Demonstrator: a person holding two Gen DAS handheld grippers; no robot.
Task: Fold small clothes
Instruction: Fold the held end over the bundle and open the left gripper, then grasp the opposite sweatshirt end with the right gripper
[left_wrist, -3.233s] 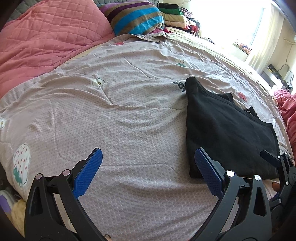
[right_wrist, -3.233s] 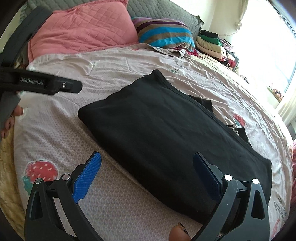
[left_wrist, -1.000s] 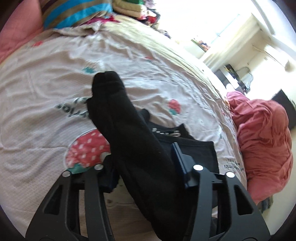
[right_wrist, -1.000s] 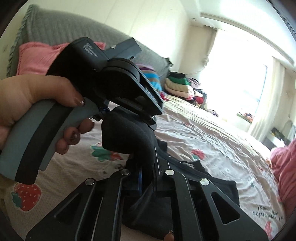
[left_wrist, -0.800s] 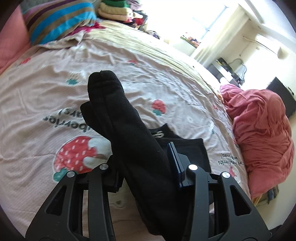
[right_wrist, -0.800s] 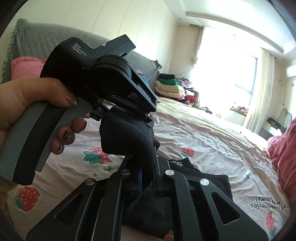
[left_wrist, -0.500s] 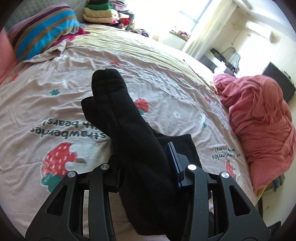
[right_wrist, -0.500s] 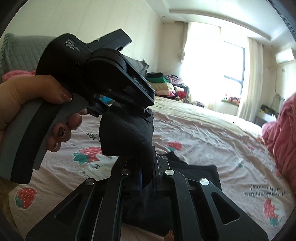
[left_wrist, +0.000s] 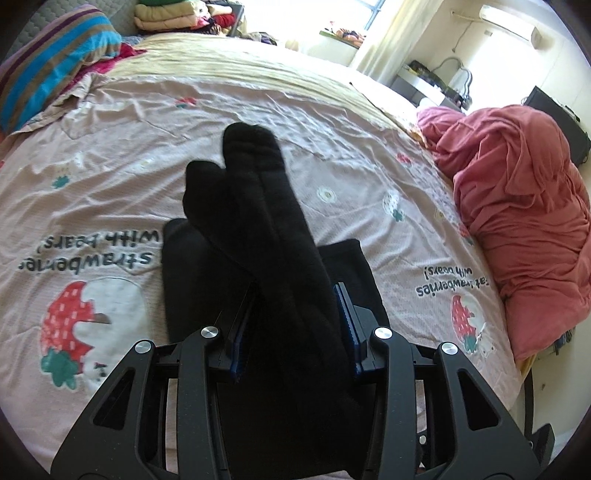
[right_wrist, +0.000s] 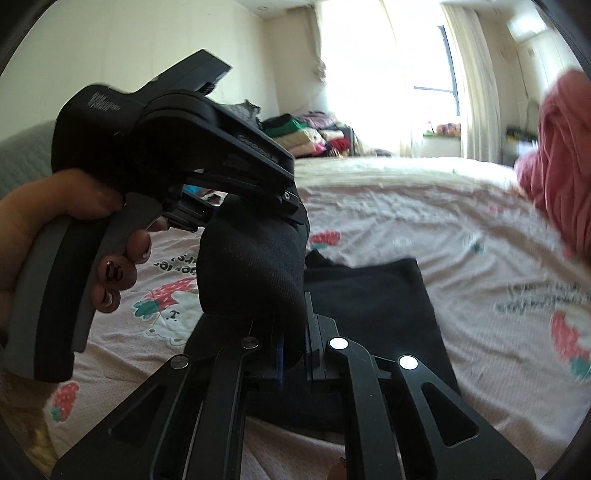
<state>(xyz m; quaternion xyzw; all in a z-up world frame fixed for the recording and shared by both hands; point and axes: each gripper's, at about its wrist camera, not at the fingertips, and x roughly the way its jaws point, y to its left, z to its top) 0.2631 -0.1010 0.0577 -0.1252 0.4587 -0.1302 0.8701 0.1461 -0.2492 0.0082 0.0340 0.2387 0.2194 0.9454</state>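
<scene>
Black knit fabric filled both views: the soft black garment (left_wrist: 280, 266) was bunched into thick folds and lifted off the bed, its lower part lying flat on the pink strawberry-print bedsheet (left_wrist: 110, 155). On the left, the left claw (left_wrist: 291, 328) was clenched on a fat roll of the cloth, blue pads pressing it from either side. From the right wrist view, the person's left hand (right_wrist: 55, 236) gripped that tool's grey handle, and the right claw (right_wrist: 293, 354) was likewise clamped on a bundle of the same garment just below the left one, the two grips almost touching.

Judging by the layered folds and the flat panel on the sheet, the fold looked roughly midway: the cloth was doubled over but not yet laid down or smoothed, so setting it flat and squaring it seemed to remain.

Open sheet lay to the left and ahead of the garment. Rightward, a rumpled red-pink blanket (left_wrist: 517, 221) crowded the bed's edge, well apart from the cloth, and a striped pillow (left_wrist: 48, 62) sat at the far left corner.
</scene>
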